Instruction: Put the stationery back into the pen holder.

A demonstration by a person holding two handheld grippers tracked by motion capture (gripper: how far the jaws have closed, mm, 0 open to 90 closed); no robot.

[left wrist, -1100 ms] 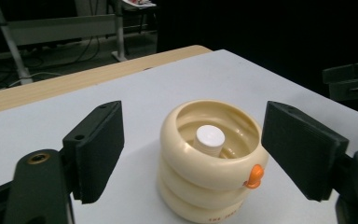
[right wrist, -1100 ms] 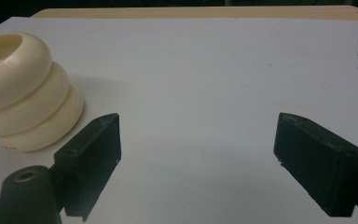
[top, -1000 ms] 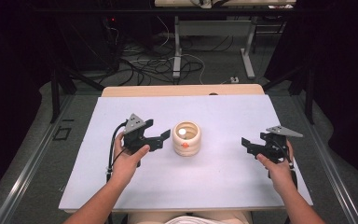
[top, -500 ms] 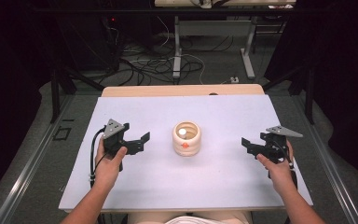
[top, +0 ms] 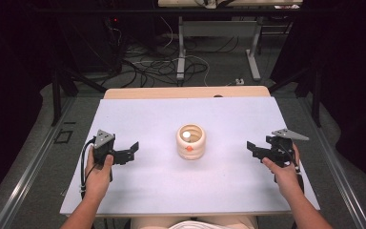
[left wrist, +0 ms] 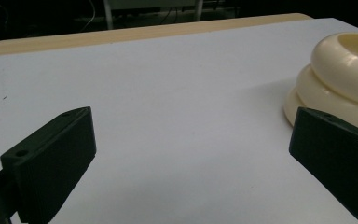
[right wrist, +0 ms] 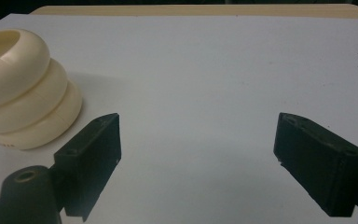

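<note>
A cream stack of three rings stands in the middle of the white table top, with a small orange dot on its front and a pale spot in its hollow. My left gripper is well to its left, open, its jaws having just been opening with nothing between them. In the left gripper view the ring stack sits at the right, behind the right jaw. My right gripper stands open to the right of the stack, empty. In the right gripper view the ring stack is at the far left.
The white table top has a wooden strip along its far edge. Beyond it are table legs and loose cables on the dark floor. A person's forearms reach in from the near edge.
My left gripper has drawn away from the ring stack to the left and its jaws have opened. The stack stays in place. The right gripper has not moved.
</note>
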